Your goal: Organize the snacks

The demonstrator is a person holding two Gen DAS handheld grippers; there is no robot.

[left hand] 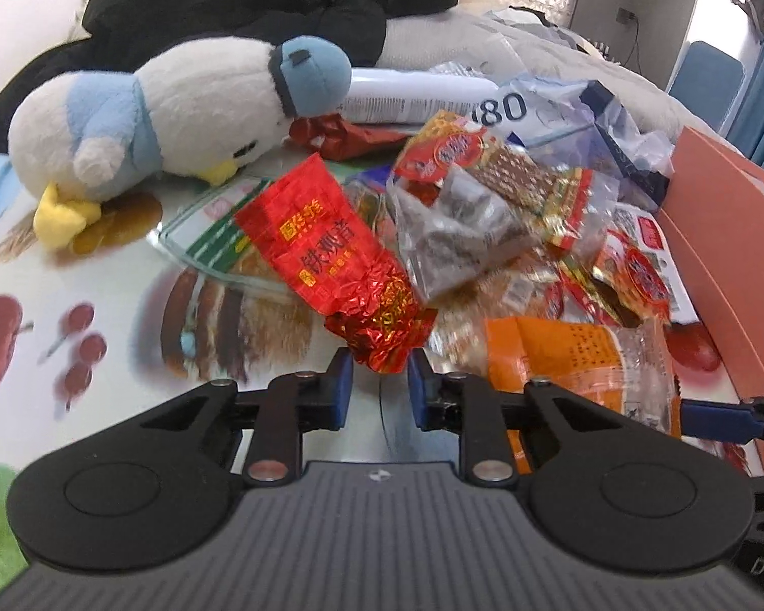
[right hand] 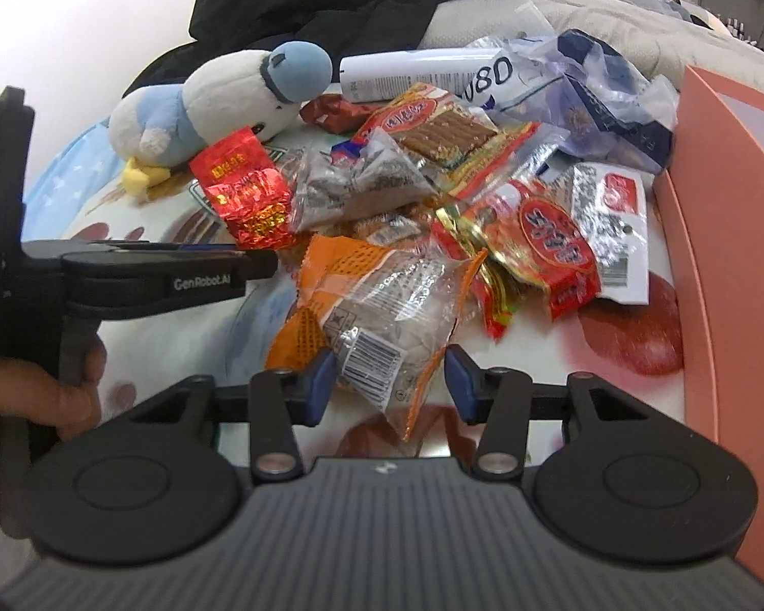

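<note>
Snacks in crinkled foil and plastic packets (left hand: 484, 214) lie heaped on a fruit-printed tablecloth (left hand: 51, 275) beside a white-and-blue plush bird (left hand: 178, 117); the left gripper (left hand: 379, 382) pinches a red foil tea packet (left hand: 331, 259). In the right wrist view, the right gripper (right hand: 389, 379) brackets an orange-and-clear bag (right hand: 382, 305), its left pad touching, beside a salmon-pink box (right hand: 728, 254).

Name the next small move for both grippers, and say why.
Probably finish closing, then lift. The left gripper brackets the red foil packet's crumpled end; the right gripper straddles the orange-and-clear bag, with a gap still at one finger.
</note>
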